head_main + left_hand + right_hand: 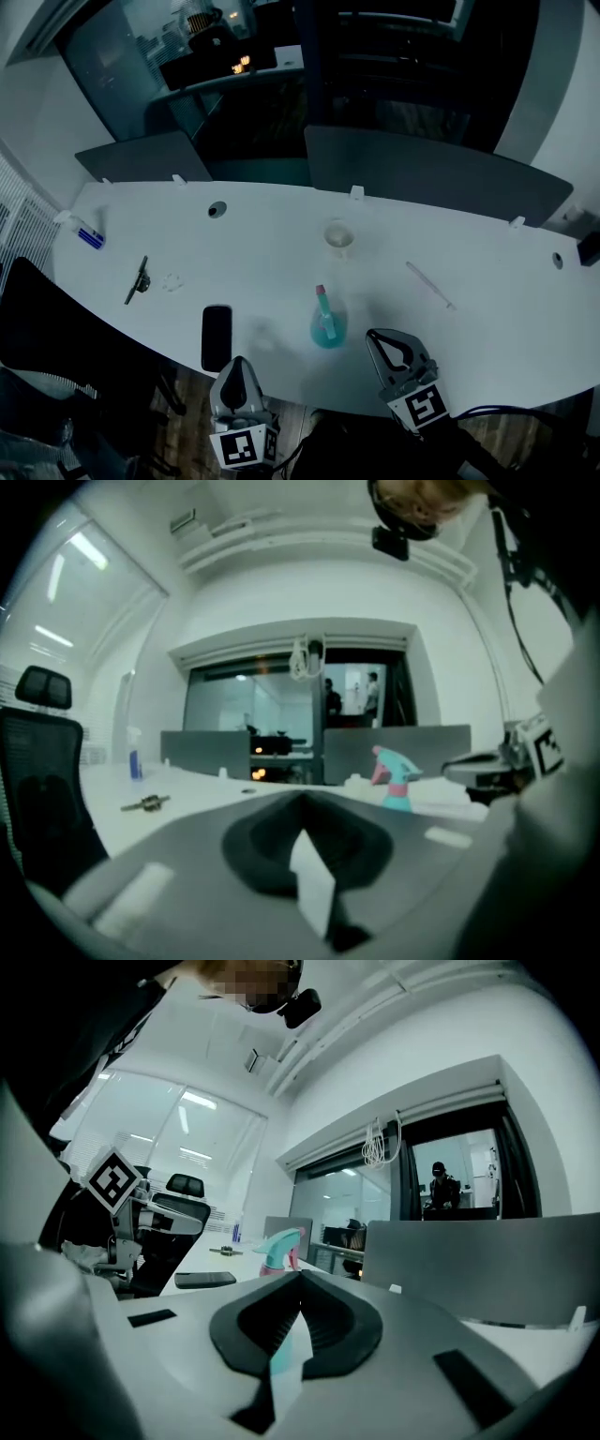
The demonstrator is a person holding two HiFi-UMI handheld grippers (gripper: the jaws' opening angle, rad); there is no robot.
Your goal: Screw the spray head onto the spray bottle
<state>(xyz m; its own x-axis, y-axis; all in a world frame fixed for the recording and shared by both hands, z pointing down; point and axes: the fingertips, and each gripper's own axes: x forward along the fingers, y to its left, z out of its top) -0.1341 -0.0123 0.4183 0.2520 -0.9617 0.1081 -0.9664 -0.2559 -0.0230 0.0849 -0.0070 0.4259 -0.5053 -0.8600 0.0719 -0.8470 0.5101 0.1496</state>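
**Spray bottle upright at mid-table, both claws closed on nothing**

At the far left, a dark office chair [37,319] is drawn up to the curved near edge of the white table [281,253]. A small blue bottle [90,237] lies near the table's left end. A dark slim tool [139,279] is seen to its right, and a black phone [217,337] lies flat close to the near edge.

The left gripper [238,362] is held just off that edge, beside the phone. Its jaws are pressed together tip to tip, with nothing between them.

The spray bottle [327,323] stands at the middle of the table, near the front edge and between the two grippers, touched by neither. Its long axis is vertical. The spray head is seated on top, its pink nozzle pointed away from the person toward the far edge. A pale cup [338,236] stands behind it, well apart.

The right gripper [373,336] is held just beside the bottle on its right, jaws likewise closed tip to tip and holding nothing. A thin pale rod [429,284] lies farther right.

Bare white surface surrounds the bottle on all sides. The far edge is bounded by grey dividers [431,173], and a dim glass-walled office is seen behind them.
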